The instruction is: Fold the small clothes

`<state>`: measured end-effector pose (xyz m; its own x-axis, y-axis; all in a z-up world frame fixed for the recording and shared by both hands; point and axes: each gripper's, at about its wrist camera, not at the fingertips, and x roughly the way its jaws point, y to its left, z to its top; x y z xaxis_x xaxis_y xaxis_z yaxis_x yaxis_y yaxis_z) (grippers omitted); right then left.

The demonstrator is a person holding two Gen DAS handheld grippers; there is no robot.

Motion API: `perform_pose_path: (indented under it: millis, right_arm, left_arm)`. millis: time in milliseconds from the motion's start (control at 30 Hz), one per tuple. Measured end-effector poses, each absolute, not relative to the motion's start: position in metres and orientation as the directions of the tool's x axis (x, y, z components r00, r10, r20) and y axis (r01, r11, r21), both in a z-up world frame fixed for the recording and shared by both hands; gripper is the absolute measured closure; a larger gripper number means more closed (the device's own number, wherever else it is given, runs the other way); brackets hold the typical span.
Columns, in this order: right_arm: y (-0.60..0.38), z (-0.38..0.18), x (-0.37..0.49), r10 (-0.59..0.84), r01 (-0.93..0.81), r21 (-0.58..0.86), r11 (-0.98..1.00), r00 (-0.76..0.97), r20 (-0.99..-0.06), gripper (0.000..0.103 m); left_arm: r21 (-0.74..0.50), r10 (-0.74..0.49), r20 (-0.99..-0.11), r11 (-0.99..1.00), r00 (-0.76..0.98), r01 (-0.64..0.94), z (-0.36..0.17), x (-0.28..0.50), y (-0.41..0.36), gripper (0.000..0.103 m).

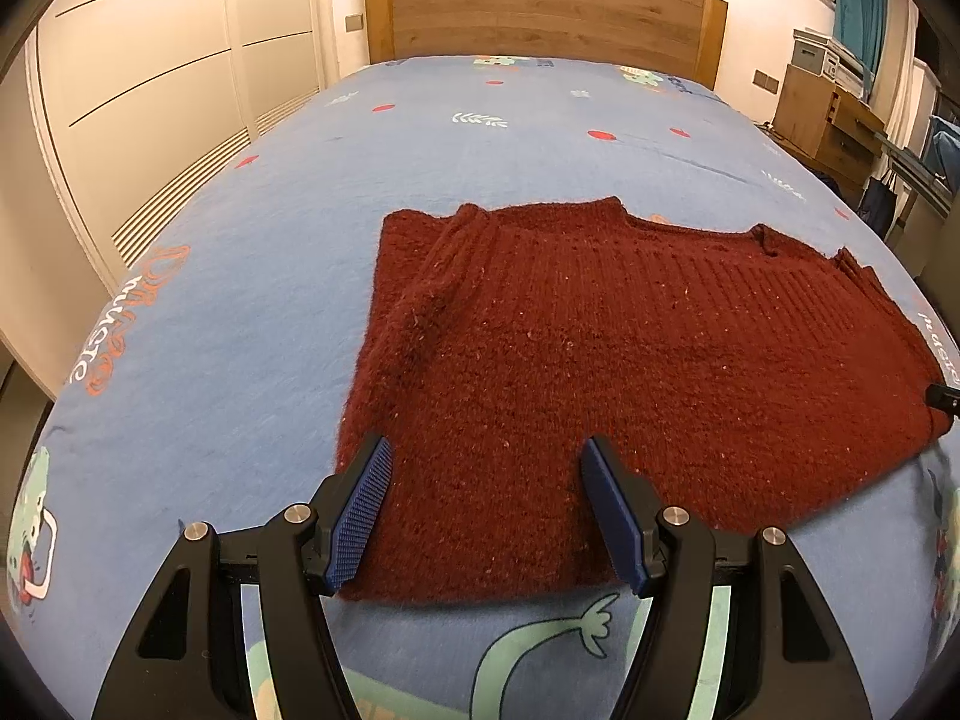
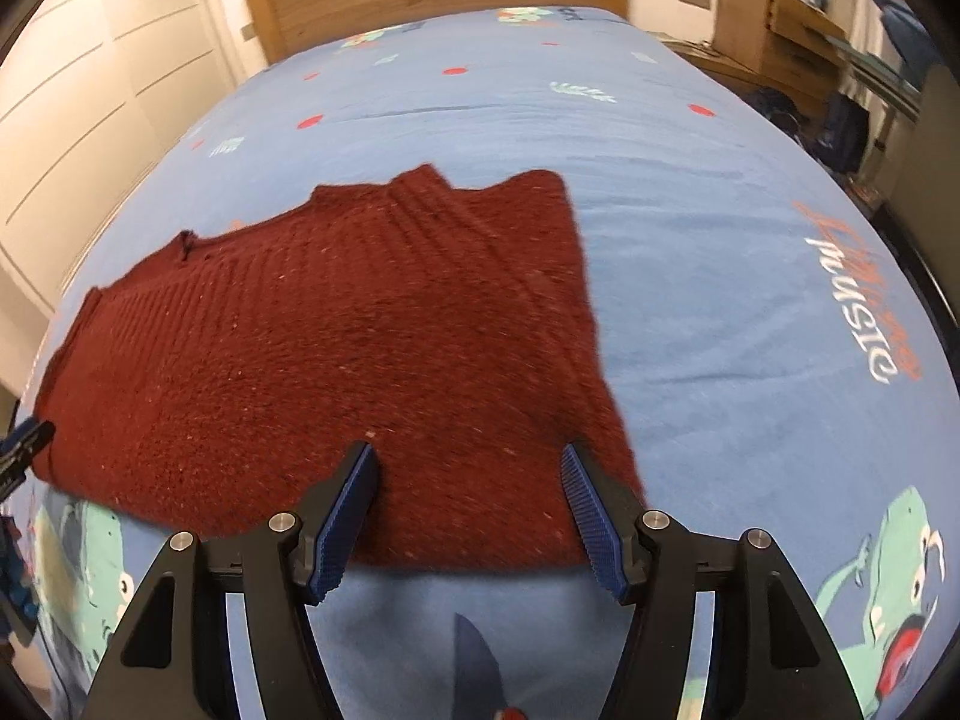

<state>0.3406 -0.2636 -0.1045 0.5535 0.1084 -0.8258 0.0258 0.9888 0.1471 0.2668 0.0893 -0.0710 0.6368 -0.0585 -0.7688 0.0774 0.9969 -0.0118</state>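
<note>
A dark red knitted sweater (image 1: 600,360) lies flat on the blue printed bedsheet (image 1: 240,330), with its sleeves folded in. My left gripper (image 1: 486,456) is open, its blue pads over the sweater's near left corner. In the right wrist view the same sweater (image 2: 330,348) lies ahead, and my right gripper (image 2: 468,459) is open over its near right corner. Neither gripper holds cloth. A tip of the right gripper shows at the right edge of the left wrist view (image 1: 945,397), and the left gripper shows at the left edge of the right wrist view (image 2: 24,444).
A wooden headboard (image 1: 540,6) stands at the far end of the bed. White wardrobe doors (image 1: 150,90) run along the left. A wooden cabinet (image 1: 828,120) with boxes stands at the far right. The sheet (image 2: 750,300) carries cartoon prints.
</note>
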Motion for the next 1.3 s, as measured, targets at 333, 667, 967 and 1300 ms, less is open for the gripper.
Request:
perform_pose_path:
  millis: [333, 667, 967, 1300]
  right_arm:
    - [-0.304, -0.084, 0.307, 0.102, 0.127, 0.217, 0.968, 0.588, -0.802, 0.037]
    - [-0.314, -0.086, 0.276, 0.143, 0.159, 0.291, 0.943, 0.598, -0.789, 0.037]
    - [-0.304, -0.124, 0.263, 0.292, 0.207, 0.485, 0.85, 0.581, -0.76, 0.037]
    - [-0.323, -0.149, 0.287, 0.385, 0.277, 0.662, 0.696, 0.635, -0.67, 0.036]
  left_arm:
    - [-0.002, 0.0, -0.791, 1.0, 0.612, -0.002, -0.055, 0.255, 0.123, 0.042]
    - [-0.024, 0.017, -0.789, 0.998, 0.614, -0.059, -0.036, 0.228, 0.15, 0.042]
    - [-0.078, -0.004, -0.816, 0.992, 0.579, -0.103, -0.049, 0.209, 0.162, 0.042]
    - [-0.115, -0.021, -0.843, 0.983, 0.538, -0.142, -0.066, 0.207, 0.171, 0.041]
